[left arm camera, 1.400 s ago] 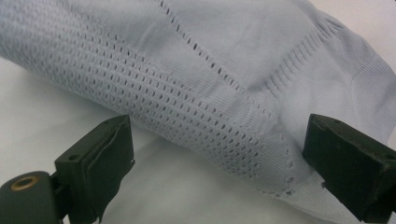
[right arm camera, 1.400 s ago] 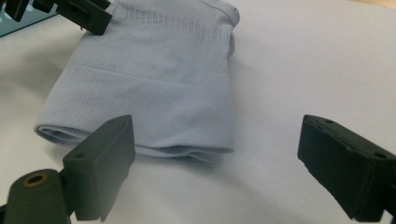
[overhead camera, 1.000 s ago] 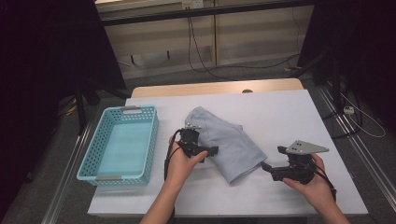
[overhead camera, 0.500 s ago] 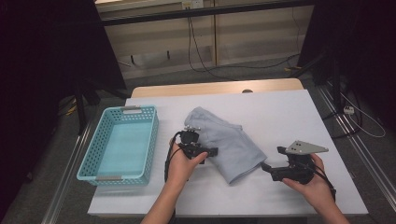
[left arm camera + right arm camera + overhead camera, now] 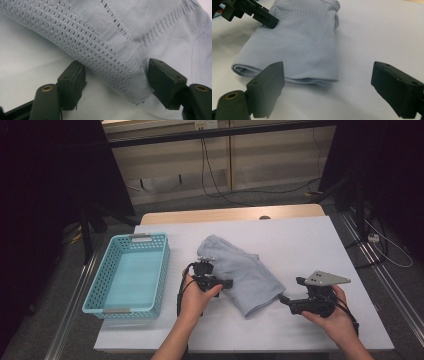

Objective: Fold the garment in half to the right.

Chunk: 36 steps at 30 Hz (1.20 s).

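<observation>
Little has shifted over the past second: both hands sit where they were, and the folded garment (image 5: 239,274) has not moved. The pale grey-blue knitted garment lies folded near the middle of the white desk (image 5: 310,245), its open hem end toward the person's side. At its left edge the left tongs (image 5: 116,80) stand wide open, jaws set on either side of a perforated knit edge; the cloth lies between them but is not pinched, and the jaws rest low on the desk. The left hand (image 5: 196,295) grips the tool from below. The right tongs (image 5: 327,86) are also wide open and hold nothing, pointing at the garment's folded hem from just beside it, apart from the cloth. The right hand (image 5: 334,316) holds them near the desk's front right, a grey three-cornered plate (image 5: 327,279) on top. To the left of the garment stands a light blue plastic basket (image 5: 160,270), near the desk's left edge. Cables (image 5: 220,180) trail on the floor beyond.
</observation>
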Each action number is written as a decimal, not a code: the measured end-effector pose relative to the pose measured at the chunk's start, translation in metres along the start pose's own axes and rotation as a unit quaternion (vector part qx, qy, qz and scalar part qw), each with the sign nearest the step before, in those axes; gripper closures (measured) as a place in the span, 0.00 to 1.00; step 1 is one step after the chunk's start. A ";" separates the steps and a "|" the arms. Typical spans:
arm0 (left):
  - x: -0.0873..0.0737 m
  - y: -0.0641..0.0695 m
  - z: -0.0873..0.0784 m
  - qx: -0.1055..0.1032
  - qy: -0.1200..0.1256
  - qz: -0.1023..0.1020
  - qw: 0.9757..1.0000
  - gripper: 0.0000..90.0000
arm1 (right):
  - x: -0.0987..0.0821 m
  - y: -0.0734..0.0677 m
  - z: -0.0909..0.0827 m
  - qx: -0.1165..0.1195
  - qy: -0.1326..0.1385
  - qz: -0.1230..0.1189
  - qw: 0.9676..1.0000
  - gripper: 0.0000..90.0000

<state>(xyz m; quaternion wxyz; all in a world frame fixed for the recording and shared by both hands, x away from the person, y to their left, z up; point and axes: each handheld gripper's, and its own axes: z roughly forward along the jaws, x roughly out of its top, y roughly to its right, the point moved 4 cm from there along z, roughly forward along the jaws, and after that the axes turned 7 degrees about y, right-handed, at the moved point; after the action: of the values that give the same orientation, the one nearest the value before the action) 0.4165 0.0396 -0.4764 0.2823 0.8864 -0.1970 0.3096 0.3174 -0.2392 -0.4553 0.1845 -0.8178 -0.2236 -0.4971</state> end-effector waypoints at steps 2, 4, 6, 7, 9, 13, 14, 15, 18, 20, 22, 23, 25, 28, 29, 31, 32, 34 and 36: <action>-0.001 0.001 0.000 0.003 0.000 -0.001 1.000 0.39 | 0.000 0.000 0.000 -0.001 -0.002 0.000 1.000 0.13; -0.001 0.001 0.000 0.004 0.001 -0.003 1.000 0.40 | 0.000 -0.001 0.000 -0.001 0.000 0.001 1.000 0.13; -0.001 0.001 0.000 0.004 0.000 -0.002 1.000 0.42 | 0.000 -0.001 0.001 0.000 0.000 0.000 1.000 0.13; -0.001 0.002 0.000 0.003 -0.001 -0.003 1.000 0.43 | 0.000 -0.001 0.001 0.000 0.001 0.001 1.000 0.13; -0.002 0.003 -0.001 -0.007 -0.005 -0.018 1.000 0.49 | 0.000 -0.001 0.001 0.000 0.001 0.001 1.000 0.13; -0.003 0.005 0.000 -0.012 -0.010 -0.029 0.999 0.60 | 0.000 0.000 0.000 -0.003 0.001 0.002 1.000 0.13; -0.003 0.005 0.000 -0.011 -0.010 -0.028 1.000 0.60 | 0.001 0.000 0.000 -0.004 0.003 0.001 1.000 0.13; -0.003 0.005 0.000 -0.012 -0.011 -0.029 0.999 0.61 | 0.001 0.000 0.000 -0.004 0.004 0.002 1.000 0.13; -0.004 0.005 0.000 -0.016 -0.011 -0.039 0.999 0.65 | 0.001 0.001 0.000 -0.004 0.004 0.002 1.000 0.13; -0.004 0.005 0.001 -0.017 -0.008 -0.048 0.999 0.67 | 0.001 0.000 0.000 -0.004 0.004 0.000 1.000 0.13; -0.004 0.005 0.001 -0.018 -0.011 -0.048 0.999 0.69 | 0.001 0.000 0.000 -0.004 0.004 0.002 1.000 0.13; -0.005 0.005 0.001 -0.019 -0.012 -0.051 0.998 0.71 | 0.002 0.000 -0.001 -0.005 0.005 0.002 1.000 0.13; -0.005 0.006 0.000 -0.020 -0.011 -0.051 0.998 0.73 | 0.002 0.001 -0.001 -0.005 0.005 0.002 1.000 0.13; -0.004 0.006 0.000 -0.022 -0.013 -0.057 0.998 0.77 | 0.001 0.001 -0.001 -0.007 0.005 0.002 1.000 0.13; -0.004 0.006 0.000 -0.022 -0.014 -0.060 0.998 0.77 | 0.001 0.001 -0.001 -0.007 0.006 0.002 1.000 0.13; -0.004 0.005 -0.001 -0.026 -0.015 -0.068 0.997 0.79 | 0.001 0.001 -0.001 -0.007 0.006 0.002 1.000 0.13; -0.004 0.005 -0.001 -0.028 -0.017 -0.070 0.997 0.79 | 0.002 0.001 -0.001 -0.007 0.006 0.002 1.000 0.13; -0.003 0.004 -0.002 -0.028 -0.016 -0.071 0.997 0.80 | 0.002 0.001 -0.001 -0.009 0.007 0.001 1.000 0.13; -0.003 0.004 -0.002 -0.031 -0.018 -0.073 0.997 0.80 | 0.001 0.001 -0.001 -0.009 0.008 0.001 1.000 0.13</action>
<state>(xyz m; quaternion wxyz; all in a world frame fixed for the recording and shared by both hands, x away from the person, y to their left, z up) 0.4115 0.0387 -0.4756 0.3277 0.8947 -0.1463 0.2658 0.3181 -0.2407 -0.4537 0.1794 -0.8160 -0.2167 -0.5050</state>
